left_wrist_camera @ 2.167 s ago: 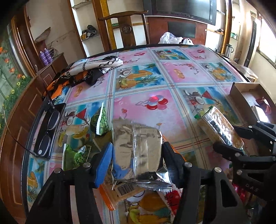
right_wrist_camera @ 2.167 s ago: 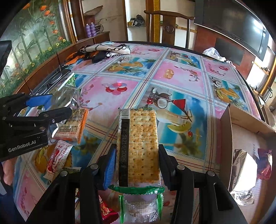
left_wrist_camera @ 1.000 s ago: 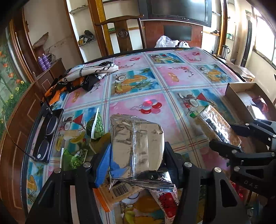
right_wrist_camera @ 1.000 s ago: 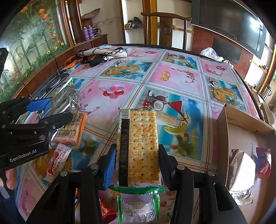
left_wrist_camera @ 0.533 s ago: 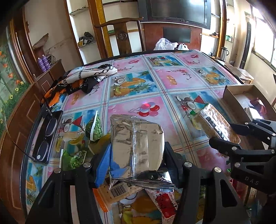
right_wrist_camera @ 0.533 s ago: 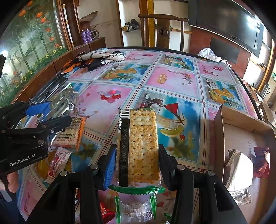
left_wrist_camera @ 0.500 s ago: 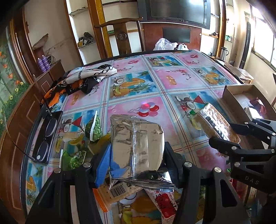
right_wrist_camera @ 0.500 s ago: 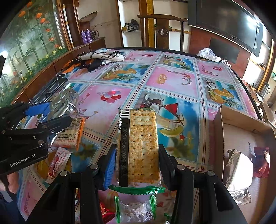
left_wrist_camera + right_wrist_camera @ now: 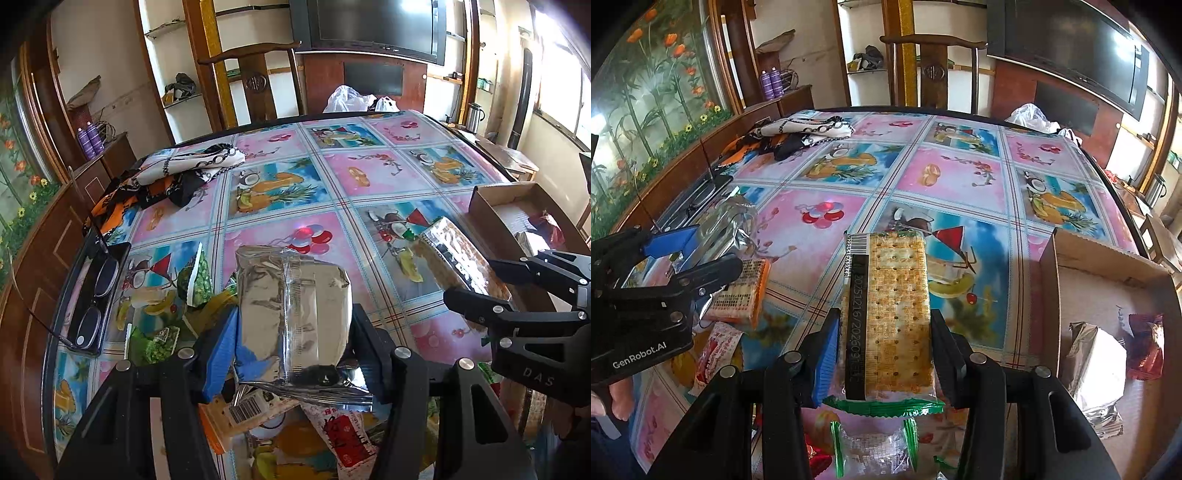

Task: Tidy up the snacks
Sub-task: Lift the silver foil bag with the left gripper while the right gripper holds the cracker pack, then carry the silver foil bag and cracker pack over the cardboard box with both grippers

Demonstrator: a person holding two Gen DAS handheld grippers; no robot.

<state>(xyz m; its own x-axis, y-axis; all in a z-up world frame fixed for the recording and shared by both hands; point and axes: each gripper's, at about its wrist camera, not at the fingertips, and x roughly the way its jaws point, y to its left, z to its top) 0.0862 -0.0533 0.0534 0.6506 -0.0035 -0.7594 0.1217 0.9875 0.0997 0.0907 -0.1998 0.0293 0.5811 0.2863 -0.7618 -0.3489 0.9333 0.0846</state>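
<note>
My left gripper [image 9: 293, 325] is shut on a silver foil snack bag [image 9: 291, 310], lifted above a heap of snack packets [image 9: 332, 432] at the table's near edge. My right gripper [image 9: 884, 332] is shut on a clear pack of square crackers [image 9: 894, 317] with a green end seal. In the left wrist view the right gripper [image 9: 480, 280] and its cracker pack [image 9: 458, 254] show at the right. In the right wrist view the left gripper [image 9: 698, 254] with the foil bag [image 9: 720, 225] shows at the left. A cardboard box [image 9: 1049, 295] at the right holds a silver bag [image 9: 1097, 362] and a red packet [image 9: 1145, 347].
The table wears a bright fruit-print cloth [image 9: 280, 188]. Glasses on a black case [image 9: 96, 295] lie at the left edge, patterned scarves [image 9: 177, 173] at the far left. Green packets [image 9: 195, 277] and an orange cracker pack [image 9: 742, 295] lie near the front. A wooden chair [image 9: 255, 85] stands behind.
Both grippers keep their grip and stay nearly in place; the view has crept slightly so the box shows a little more.
</note>
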